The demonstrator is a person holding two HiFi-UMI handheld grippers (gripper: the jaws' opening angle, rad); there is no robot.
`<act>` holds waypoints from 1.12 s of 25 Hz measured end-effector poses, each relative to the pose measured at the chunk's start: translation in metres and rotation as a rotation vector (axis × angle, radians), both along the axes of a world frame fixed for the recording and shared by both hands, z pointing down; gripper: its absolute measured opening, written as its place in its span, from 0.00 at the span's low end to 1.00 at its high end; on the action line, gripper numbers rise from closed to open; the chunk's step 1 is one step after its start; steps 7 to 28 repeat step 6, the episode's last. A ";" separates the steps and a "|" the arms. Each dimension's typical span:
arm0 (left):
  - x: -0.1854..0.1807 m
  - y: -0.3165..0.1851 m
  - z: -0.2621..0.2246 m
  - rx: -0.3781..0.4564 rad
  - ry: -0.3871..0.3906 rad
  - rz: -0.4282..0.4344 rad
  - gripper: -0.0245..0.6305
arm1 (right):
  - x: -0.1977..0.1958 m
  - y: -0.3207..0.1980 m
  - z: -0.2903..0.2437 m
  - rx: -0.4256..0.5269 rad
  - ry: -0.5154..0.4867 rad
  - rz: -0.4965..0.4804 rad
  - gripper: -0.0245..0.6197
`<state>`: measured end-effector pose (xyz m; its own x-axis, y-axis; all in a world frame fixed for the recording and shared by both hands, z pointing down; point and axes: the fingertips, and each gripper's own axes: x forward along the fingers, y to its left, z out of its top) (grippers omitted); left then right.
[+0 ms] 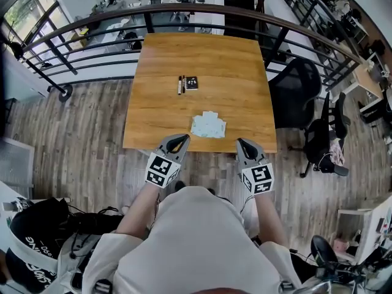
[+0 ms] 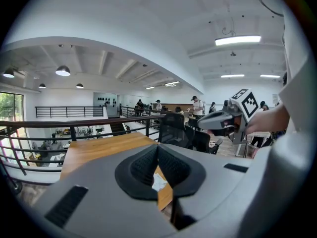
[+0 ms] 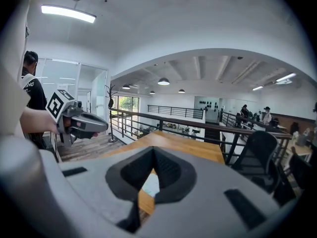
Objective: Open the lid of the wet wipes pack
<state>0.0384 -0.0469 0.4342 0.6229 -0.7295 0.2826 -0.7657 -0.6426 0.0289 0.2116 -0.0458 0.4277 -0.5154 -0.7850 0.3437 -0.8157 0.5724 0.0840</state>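
The wet wipes pack (image 1: 208,125), pale blue-white and flat, lies near the front edge of the wooden table (image 1: 208,60). My left gripper (image 1: 183,139) hovers at the table's front edge, just left of and nearer than the pack, jaws shut and holding nothing. At the same edge, right of the pack, my right gripper (image 1: 241,143) is also shut and holds nothing. In the left gripper view a sliver of the pack (image 2: 158,182) shows below the closed tips (image 2: 157,148). The right gripper view shows the pack (image 3: 150,185) the same way under its tips (image 3: 154,150).
A marker pen (image 1: 179,84) and a small black card (image 1: 191,82) lie mid-table. A dark railing (image 1: 92,23) runs behind the table. Black office chairs (image 1: 297,94) stand to the right. Bags and cables (image 1: 43,237) sit on the floor at lower left.
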 end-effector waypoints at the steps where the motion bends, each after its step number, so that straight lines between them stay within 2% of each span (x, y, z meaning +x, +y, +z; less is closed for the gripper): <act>1: 0.000 -0.001 -0.001 0.000 0.002 -0.001 0.03 | 0.000 -0.001 -0.001 0.000 -0.001 -0.001 0.04; 28: 0.002 -0.004 0.001 -0.001 0.008 -0.009 0.03 | 0.003 -0.004 0.001 0.005 -0.005 -0.003 0.04</act>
